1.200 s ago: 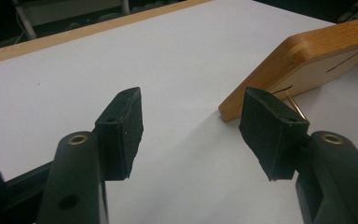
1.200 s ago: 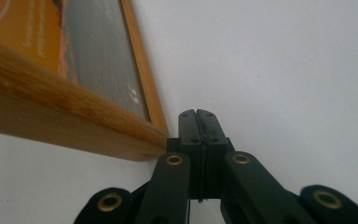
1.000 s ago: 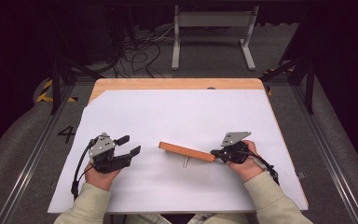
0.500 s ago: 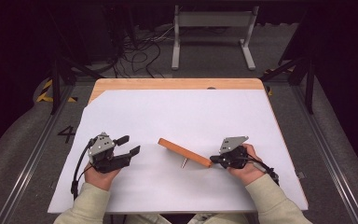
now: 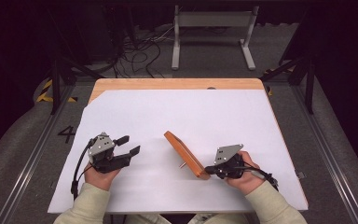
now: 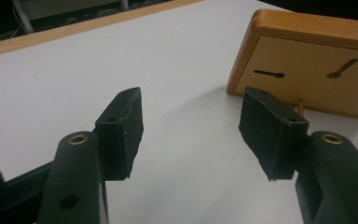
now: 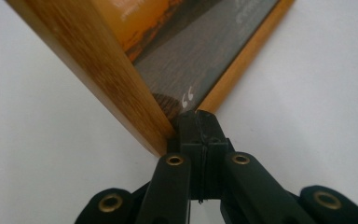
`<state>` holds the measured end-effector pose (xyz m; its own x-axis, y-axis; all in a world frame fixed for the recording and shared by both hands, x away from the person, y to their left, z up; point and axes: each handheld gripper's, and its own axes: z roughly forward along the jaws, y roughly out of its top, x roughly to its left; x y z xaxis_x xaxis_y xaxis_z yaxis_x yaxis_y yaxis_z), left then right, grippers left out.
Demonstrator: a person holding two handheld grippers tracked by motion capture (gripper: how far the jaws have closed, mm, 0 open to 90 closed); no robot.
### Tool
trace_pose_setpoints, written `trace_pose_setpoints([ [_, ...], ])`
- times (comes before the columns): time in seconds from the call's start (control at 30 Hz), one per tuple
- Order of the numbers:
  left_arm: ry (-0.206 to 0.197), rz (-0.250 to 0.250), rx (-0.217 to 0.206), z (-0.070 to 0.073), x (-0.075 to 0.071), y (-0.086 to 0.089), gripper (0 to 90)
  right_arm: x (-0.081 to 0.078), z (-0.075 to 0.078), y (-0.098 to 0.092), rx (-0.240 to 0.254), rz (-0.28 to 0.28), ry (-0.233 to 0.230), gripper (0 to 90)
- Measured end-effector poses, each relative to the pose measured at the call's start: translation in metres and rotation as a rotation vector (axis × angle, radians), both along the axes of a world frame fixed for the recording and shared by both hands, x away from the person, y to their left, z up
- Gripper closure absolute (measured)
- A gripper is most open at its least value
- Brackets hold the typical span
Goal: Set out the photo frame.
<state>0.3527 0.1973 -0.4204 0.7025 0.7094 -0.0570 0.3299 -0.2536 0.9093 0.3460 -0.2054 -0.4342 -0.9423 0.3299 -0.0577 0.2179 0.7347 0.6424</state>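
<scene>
A wooden picture frame (image 5: pixel 186 154) stands on edge at a slant on the white table top (image 5: pixel 223 112). My right gripper (image 5: pixel 208 171) is shut, and its closed tips touch the frame's near right corner with nothing between them. In the right gripper view the frame's pictured front (image 7: pixel 177 51) rises just beyond the closed right gripper (image 7: pixel 200 116). My left gripper (image 5: pixel 129 144) rests open on the table, well to the left of the frame. The left gripper view has the frame's back (image 6: pixel 307 70) with two turn clips beyond the open left gripper (image 6: pixel 191 126), which is empty.
A small peg (image 5: pixel 182 164) sticks out of the frame's back toward the person. The wooden table edge (image 5: pixel 177 84) runs along the far side. Beyond it are a metal stand (image 5: pixel 212 28) and loose cables (image 5: pixel 140 51) on the floor.
The frame has swung from nearly crosswise to a steep slant, its right end coming toward the person. The right gripper moved with that end, nearer and slightly left. The left gripper stayed put.
</scene>
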Motion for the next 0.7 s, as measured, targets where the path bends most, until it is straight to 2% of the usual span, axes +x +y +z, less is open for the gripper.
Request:
trace_pose_setpoints([
  [0.37, -0.001, -0.001, 0.003, 0.000, 0.000, 0.000, 39.9, -0.015, 0.001, 0.011, 0.016, 0.058, 0.042, 90.0],
  [0.4, 0.001, -0.002, 0.004, 0.000, 0.000, 0.000, 39.9, -0.018, 0.000, 0.015, 0.022, 0.078, 0.057, 90.0],
  [0.7, 0.003, -0.004, 0.003, 0.000, 0.000, 0.000, 39.9, -0.026, -0.003, 0.030, 0.026, 0.132, 0.082, 90.0],
])
